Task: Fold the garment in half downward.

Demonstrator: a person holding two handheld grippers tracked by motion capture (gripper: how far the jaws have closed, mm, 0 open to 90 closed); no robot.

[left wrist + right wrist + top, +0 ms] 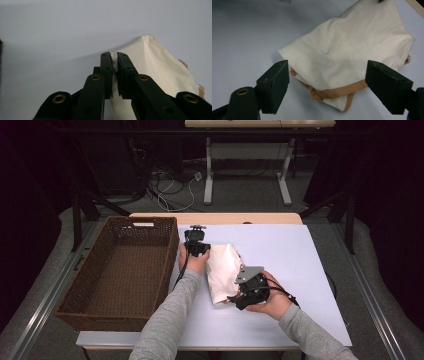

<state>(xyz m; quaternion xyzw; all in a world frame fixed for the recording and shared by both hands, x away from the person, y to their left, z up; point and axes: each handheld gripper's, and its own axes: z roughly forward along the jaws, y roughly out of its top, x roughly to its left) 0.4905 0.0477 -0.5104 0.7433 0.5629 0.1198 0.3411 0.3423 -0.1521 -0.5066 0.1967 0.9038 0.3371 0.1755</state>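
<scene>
From above, your left gripper (201,251) pinched the far left corner of the folded cream cloth (223,270) lying on the white table (300,270), beside the wicker basket (100,285); your right gripper (234,299) sat at its near end. Along your left jaws, cloth (155,62) was clamped. Along your right jaws, they stood spread, straddling the tan-trimmed cloth (352,50) edge without pressing.

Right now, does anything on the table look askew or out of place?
Nothing is spilled or damaged. The folded cream cloth lies slightly askew, its tan-trimmed edge peeking out unevenly underneath. The left gripper pinches one corner; the right gripper is open by the hem.
</scene>
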